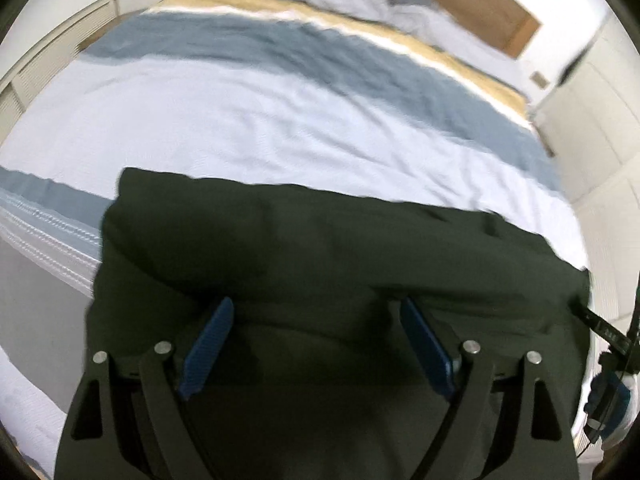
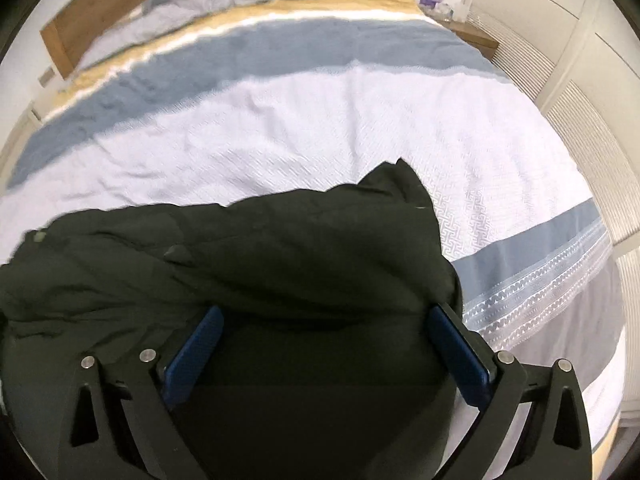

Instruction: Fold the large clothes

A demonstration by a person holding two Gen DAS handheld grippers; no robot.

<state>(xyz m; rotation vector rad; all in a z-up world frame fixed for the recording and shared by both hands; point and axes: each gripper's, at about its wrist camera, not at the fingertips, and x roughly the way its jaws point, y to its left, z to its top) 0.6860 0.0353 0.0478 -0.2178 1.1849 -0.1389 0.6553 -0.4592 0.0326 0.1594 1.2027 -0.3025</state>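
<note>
Left wrist view: dark garment (image 1: 320,248) lies bunched across lower frame on bed (image 1: 280,128); left hand-held gripper (image 1: 316,344) jaws wide, gripping nothing. Right hand-held gripper (image 2: 324,352) likewise wide over garment; folding judged barely begun, no neat fold evident.

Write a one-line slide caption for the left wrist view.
Open left claw poised over a dark green garment lying on a striped bedspread.
</note>
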